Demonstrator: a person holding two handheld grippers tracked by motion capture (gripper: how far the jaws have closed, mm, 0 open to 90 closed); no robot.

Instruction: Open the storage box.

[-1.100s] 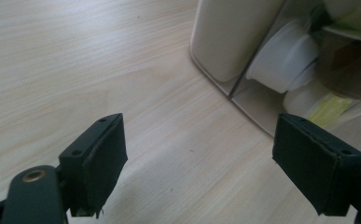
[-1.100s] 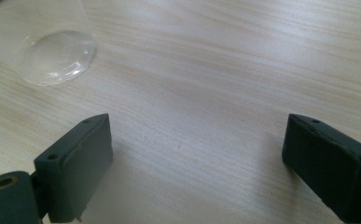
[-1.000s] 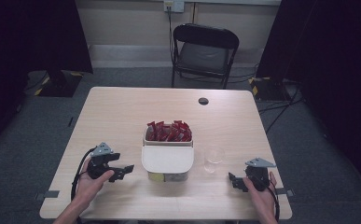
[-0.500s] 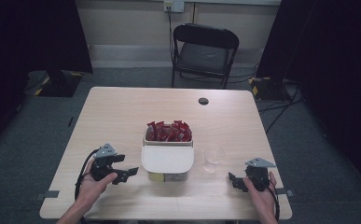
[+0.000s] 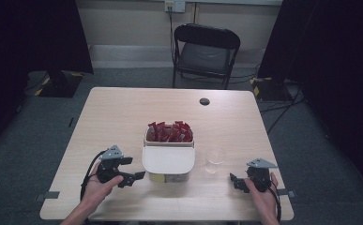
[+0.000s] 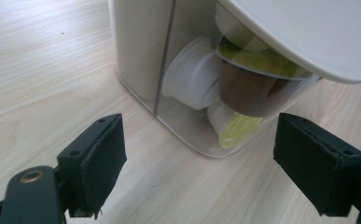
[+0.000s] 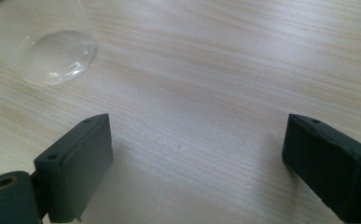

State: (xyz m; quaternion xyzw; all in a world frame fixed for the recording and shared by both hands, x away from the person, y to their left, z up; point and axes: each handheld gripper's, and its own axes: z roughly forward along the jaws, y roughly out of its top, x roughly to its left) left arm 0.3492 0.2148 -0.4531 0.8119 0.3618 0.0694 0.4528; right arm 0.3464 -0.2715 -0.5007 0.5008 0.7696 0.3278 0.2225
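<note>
**Spread jaws closing in on the storage box**

Holding the left gripper (image 5: 133, 169) low over the table (image 5: 123, 117), jaws spread wide and gripping nothing, pointing at the near left corner of the white storage box (image 5: 168, 159). Sitting just beside that corner without touching it. Standing at the middle of the table, the box, with a white lid (image 5: 168, 159) covering its near half and red packets (image 5: 170, 132) filling its open far compartment. Showing, in the left gripper view, the box's clear wall (image 6: 145, 51) right ahead between the two black jaws, with small white and brown capsule cups (image 6: 229, 84) stacked inside under the lid (image 6: 308, 32).

Resting the right gripper (image 5: 235, 180) near the table's front right edge, jaws likewise parted and empty, well apart from the box. Facing bare wood in the right gripper view, with the base of a clear glass (image 7: 52, 46) at upper left. Standing just right of the box in the high view, the same glass (image 5: 215, 158). Lying farther back on the table, a small dark round object (image 5: 204, 101). Standing beyond the table, a black folding chair (image 5: 206, 54).
</note>
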